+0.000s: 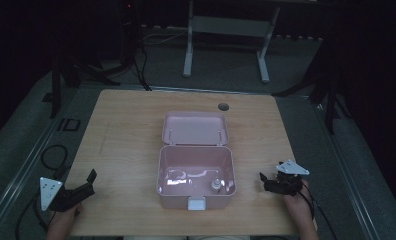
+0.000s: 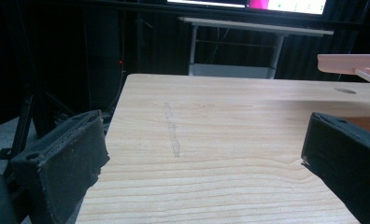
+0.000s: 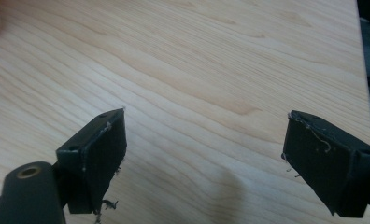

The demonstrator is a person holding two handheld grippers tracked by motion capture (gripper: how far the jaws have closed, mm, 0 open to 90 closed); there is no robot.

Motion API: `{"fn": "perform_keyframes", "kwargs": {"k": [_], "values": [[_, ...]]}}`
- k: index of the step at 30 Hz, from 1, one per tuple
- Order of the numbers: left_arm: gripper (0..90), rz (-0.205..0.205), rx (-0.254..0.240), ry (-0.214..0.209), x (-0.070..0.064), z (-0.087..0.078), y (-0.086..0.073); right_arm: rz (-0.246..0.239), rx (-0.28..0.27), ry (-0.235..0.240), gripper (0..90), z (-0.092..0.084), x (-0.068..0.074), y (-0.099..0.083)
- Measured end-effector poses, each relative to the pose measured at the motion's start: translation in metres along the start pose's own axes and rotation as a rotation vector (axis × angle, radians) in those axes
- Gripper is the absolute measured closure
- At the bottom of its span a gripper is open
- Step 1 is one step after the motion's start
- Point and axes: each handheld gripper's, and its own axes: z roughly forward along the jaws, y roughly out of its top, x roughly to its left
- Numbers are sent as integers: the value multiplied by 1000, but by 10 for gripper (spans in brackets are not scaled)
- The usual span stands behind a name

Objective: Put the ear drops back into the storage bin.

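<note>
A pink plastic box (image 1: 196, 176) stands open at the middle of the wooden table (image 1: 126, 130), its lid (image 1: 195, 128) folded back flat behind it. A small pale object with a dark cap (image 1: 216, 184) lies inside near the box's front right corner. My left gripper (image 1: 88, 181) rests at the table's front left edge, jaws wide apart over bare wood (image 2: 206, 154). My right gripper (image 1: 266, 181) sits to the right of the box near the front, also open, with nothing between its fingers (image 3: 99, 154).
A round cable hole (image 1: 223, 106) lies in the table's far edge. A white desk frame (image 1: 226, 30) stands on the floor beyond. Cables (image 1: 51, 155) trail on the floor at the left. The box's pink edge (image 2: 356, 65) juts in at the right of the left gripper view.
</note>
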Motion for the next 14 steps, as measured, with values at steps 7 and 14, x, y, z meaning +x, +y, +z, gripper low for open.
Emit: {"fn": "perform_keyframes", "kwargs": {"k": [7, 14], "values": [[4, 0, 0, -1, 0, 0, 0, 22, -8, -47, 132, 0, 1, -2], [4, -1, 0, -2, 0, 0, 0, 33, -13, -51, 131, 1, 0, -3]]}}
